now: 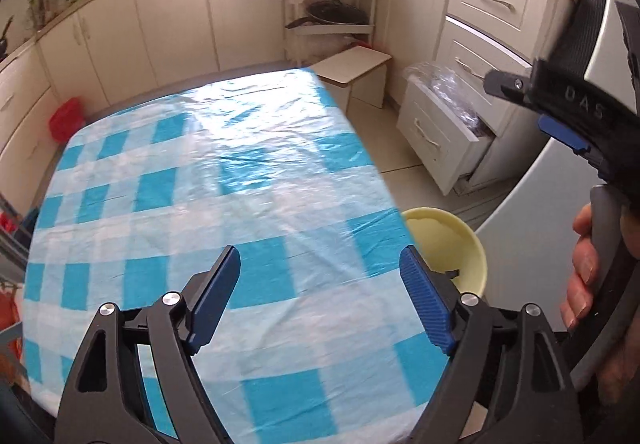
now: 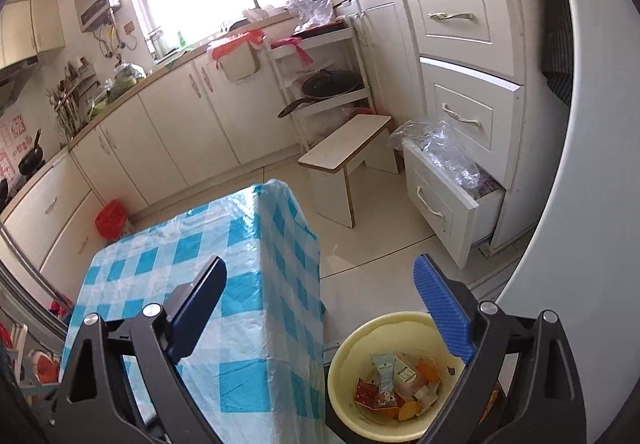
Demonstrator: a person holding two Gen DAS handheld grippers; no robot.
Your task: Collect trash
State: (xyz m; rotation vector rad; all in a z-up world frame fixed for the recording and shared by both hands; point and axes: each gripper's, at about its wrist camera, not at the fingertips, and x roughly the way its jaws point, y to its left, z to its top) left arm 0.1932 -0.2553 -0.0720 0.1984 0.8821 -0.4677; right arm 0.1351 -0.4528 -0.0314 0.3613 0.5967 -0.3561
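Note:
My left gripper (image 1: 320, 264) is open over a table covered with a blue-and-white checked cloth (image 1: 200, 184), with nothing between its fingers. The cloth top shows no trash. A pale yellow bin (image 1: 452, 244) stands on the floor just off the table's right edge. My right gripper (image 2: 320, 268) is open and holds nothing; it hangs above the gap between the table's corner (image 2: 280, 228) and the yellow bin (image 2: 352, 344). Several wrappers and scraps (image 2: 396, 384) lie in the bin's bottom. A hand (image 1: 584, 272) holds the right gripper's handle at the right of the left wrist view.
A low white stool (image 2: 344, 156) stands on the tiled floor beyond the table. An open bottom drawer (image 2: 440, 204) with a clear plastic bag (image 2: 448, 152) juts out at right. A white appliance (image 2: 580, 204) borders the right side. A red bag (image 2: 110, 218) sits by the cabinets.

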